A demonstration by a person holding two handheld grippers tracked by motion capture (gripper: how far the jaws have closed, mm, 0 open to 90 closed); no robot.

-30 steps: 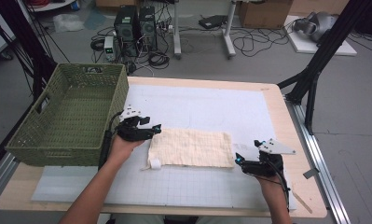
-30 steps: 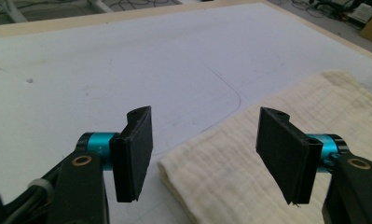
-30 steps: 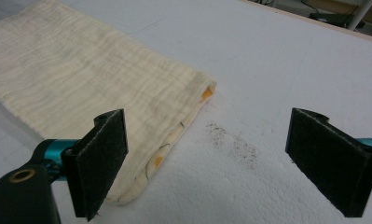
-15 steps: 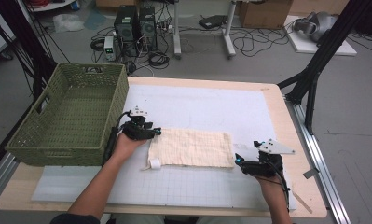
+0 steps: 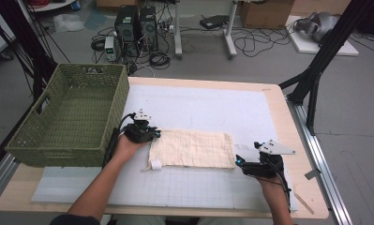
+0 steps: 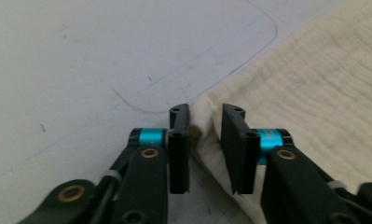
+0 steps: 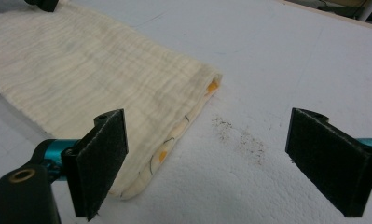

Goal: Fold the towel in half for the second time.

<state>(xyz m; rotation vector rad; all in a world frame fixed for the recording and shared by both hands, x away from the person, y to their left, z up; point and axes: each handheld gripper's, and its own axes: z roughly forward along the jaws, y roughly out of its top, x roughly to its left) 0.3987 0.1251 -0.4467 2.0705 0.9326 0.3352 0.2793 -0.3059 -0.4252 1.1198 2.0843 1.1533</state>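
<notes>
I count one green wicker basket (image 5: 67,124) at about nine o'clock on the table (image 5: 269,96), one folded cream cloth (image 5: 191,149) near the middle on the white mat (image 5: 203,110), and my two claws, one at each short end of that cloth.

My left claw (image 5: 153,135) sits at the cloth's far left corner, roughly ten o'clock from the cloth's middle, just beside the basket's near right corner. Its jaws have just been closing, and in the left gripper view the left claw (image 6: 206,140) has the corner of the cloth (image 6: 309,102) bunched up between its two black pads (image 6: 179,149); the left pad touches the fabric, while I cannot tell whether the right one presses it yet.

My right claw (image 5: 239,161) rests at the cloth's near right corner, about four o'clock from its middle. Its jaws are spread wide: in the right gripper view the right claw (image 7: 221,163) has one pad over the cloth's (image 7: 95,79) edge and the other well apart above bare mat.

The high view gives the whole layout, with basket, floor cables and both forearms. The left gripper view gives the pinched corner up close and a curved pencil-like line (image 6: 197,88) on the mat. The right gripper view shows the cloth's layered fold with orange print inside, plus a dark speckled smudge (image 7: 239,135) on the mat.
</notes>
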